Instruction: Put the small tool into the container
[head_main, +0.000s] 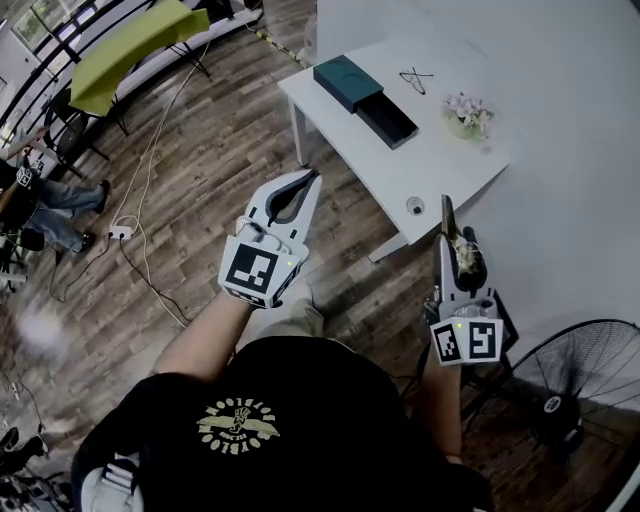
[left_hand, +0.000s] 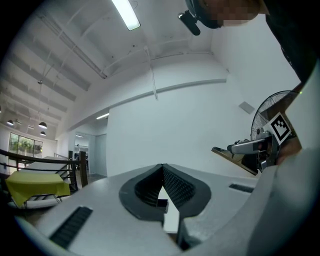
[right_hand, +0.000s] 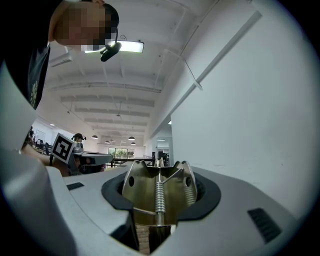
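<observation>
My right gripper (head_main: 458, 246) is shut on the small tool (head_main: 449, 228), a brass-coloured metal piece with a spring, held over the floor just off the white table's near corner. In the right gripper view the tool (right_hand: 159, 192) fills the gap between the jaws, its spring running down the middle. The container, a dark teal box (head_main: 346, 80) with a black tray (head_main: 389, 119) slid out of it, lies at the table's far side. My left gripper (head_main: 311, 178) is shut on nothing and hangs left of the table. Its tips meet in the left gripper view (left_hand: 162, 171).
On the white table (head_main: 400, 165) are a pair of glasses (head_main: 416, 79), a small bunch of flowers (head_main: 467, 112) and a small round object (head_main: 415, 206). A standing fan (head_main: 585, 385) is at the lower right. Cables (head_main: 140, 215) run over the wooden floor; a seated person (head_main: 40, 200) is at the far left.
</observation>
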